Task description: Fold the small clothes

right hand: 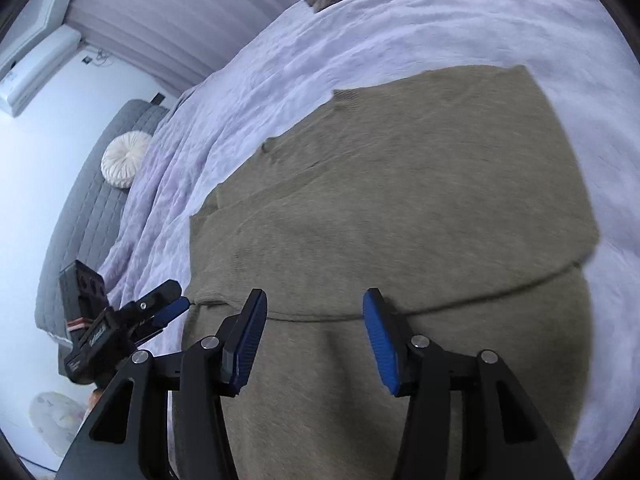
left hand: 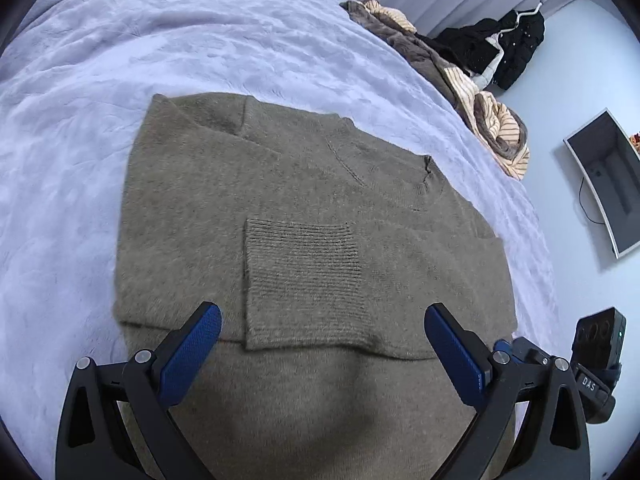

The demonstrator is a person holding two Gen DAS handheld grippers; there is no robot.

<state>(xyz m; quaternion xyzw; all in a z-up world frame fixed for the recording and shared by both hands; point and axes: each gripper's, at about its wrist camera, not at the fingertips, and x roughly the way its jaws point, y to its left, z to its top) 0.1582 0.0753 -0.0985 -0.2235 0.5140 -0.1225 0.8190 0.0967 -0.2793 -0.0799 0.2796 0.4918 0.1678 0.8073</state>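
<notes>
Lavender bedspread (left hand: 100,80) lay under our half-folded olive sweater (left hand: 300,200); left gripper (left hand: 322,342) and right gripper (right hand: 316,336) hung open and empty, so we judged the next fold needed its near hem pinched

The only lettering that can be read is "DAS", in white capitals on a small black label (left hand: 589,385) on the body of the right gripper (left hand: 503,347), just right of the left gripper's blue-padded fingers. Printing on the left gripper's black body (right hand: 98,334), seen from the right wrist, is too blurred to read.
</notes>
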